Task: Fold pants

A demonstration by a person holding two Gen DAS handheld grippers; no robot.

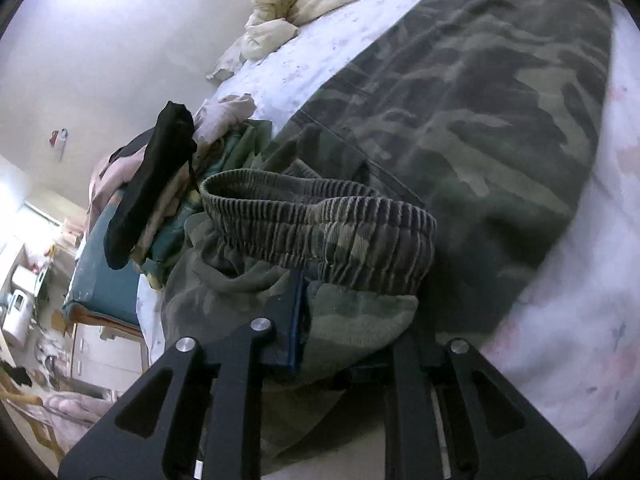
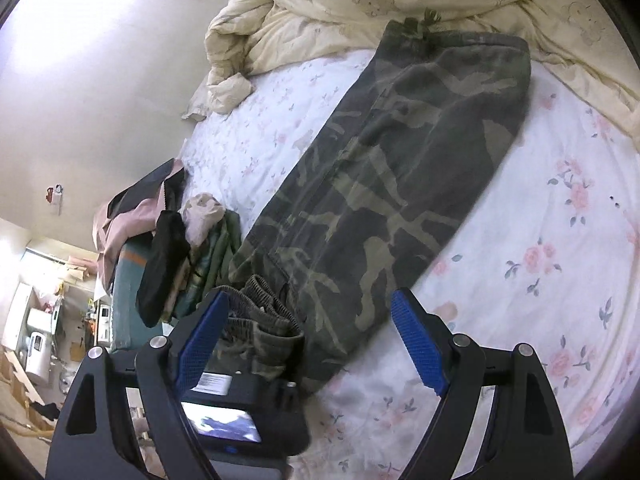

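Two grippers angle down over the flowered white bedsheet [image 2: 540, 240]. The left gripper [image 1: 344, 320] has camouflage-patterned green fabric pants [image 2: 384, 184] bunched between its narrowly parted jaws at the ribbed cuffs; whether the pads press cannot be told. The right gripper [image 2: 312, 340] hangs wide apart, empty, above the pants' near end. Bare sheet lies right; a heap of folded clothes [image 2: 192, 256] crowds the left edge.

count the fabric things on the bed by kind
camo pants: 1
cream duvet: 1
floral sheet: 1
side pile of clothes: 1 pile, pieces in it too bunched to count
total: 4
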